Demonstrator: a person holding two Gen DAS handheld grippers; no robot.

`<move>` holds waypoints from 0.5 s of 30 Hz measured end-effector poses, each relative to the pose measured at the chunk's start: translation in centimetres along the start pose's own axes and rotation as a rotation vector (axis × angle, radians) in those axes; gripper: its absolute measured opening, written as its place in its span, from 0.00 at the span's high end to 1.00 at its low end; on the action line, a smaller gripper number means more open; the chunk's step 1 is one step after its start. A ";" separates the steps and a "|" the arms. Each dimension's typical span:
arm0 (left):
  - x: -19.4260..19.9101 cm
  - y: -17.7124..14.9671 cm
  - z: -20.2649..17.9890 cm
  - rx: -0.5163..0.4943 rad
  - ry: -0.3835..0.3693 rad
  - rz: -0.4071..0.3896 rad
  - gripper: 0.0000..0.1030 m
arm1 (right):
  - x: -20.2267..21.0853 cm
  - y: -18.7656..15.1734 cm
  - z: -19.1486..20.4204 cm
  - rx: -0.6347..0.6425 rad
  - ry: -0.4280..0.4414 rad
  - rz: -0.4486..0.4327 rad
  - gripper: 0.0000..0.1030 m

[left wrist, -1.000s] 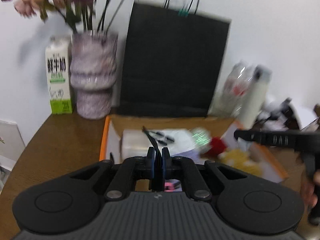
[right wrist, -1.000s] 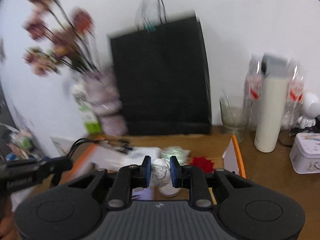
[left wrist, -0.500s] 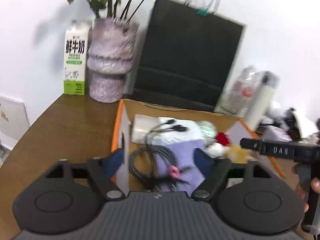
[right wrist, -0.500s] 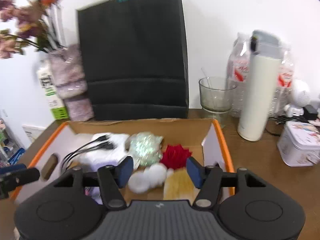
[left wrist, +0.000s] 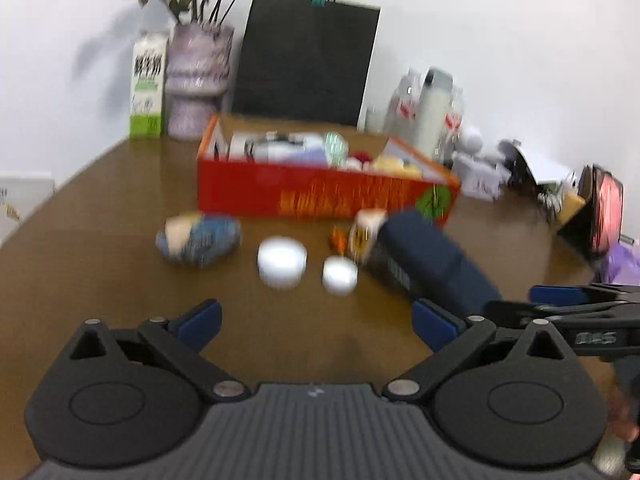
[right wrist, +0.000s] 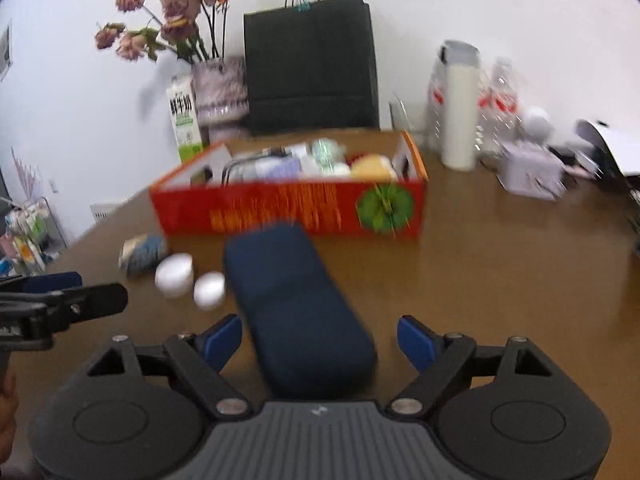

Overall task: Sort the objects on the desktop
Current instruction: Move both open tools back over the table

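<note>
A red cardboard box (left wrist: 320, 194) (right wrist: 288, 210) on the brown desk holds cables, a purple item and several small things. In front of it lie a dark blue case (right wrist: 296, 312) (left wrist: 428, 264), two white round jars (left wrist: 282, 260) (left wrist: 340, 274), a blue-and-tan pouch (left wrist: 198, 238) and a small orange-labelled item (left wrist: 362, 232). My left gripper (left wrist: 316, 322) is open and empty, back from the jars. My right gripper (right wrist: 320, 338) is open, with its fingers on either side of the near end of the blue case, not touching it.
A black paper bag (left wrist: 306, 58), a vase of dried flowers (left wrist: 198, 80) and a milk carton (left wrist: 148, 88) stand behind the box. A white thermos (right wrist: 458, 112), bottles, a small tin (right wrist: 528, 172) and papers lie at the right.
Both grippers opened over the box, dropping a cable and a white item into it, then pulled back and down to the desk in front of the box.
</note>
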State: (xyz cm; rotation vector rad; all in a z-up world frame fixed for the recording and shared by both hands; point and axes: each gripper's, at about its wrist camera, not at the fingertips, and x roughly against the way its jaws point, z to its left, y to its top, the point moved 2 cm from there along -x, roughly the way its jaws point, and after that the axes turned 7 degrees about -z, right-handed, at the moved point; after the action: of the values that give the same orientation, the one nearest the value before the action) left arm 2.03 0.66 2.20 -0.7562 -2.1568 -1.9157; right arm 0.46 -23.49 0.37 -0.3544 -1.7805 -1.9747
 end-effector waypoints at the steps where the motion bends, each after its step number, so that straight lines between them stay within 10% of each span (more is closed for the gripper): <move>1: 0.4 -0.8 0.1 0.012 0.007 0.012 0.00 | 0.8 -0.8 0.0 -0.015 0.010 0.007 0.18; 15: 1.9 -3.8 -0.1 -0.019 0.048 0.069 0.00 | 4.2 -5.2 0.1 -0.096 -0.001 0.007 0.12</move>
State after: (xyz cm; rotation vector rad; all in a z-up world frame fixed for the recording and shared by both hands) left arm -1.35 0.90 -0.30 -0.7696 -2.0606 -1.9029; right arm -5.73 -23.77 -2.10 -0.3924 -1.6864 -2.0601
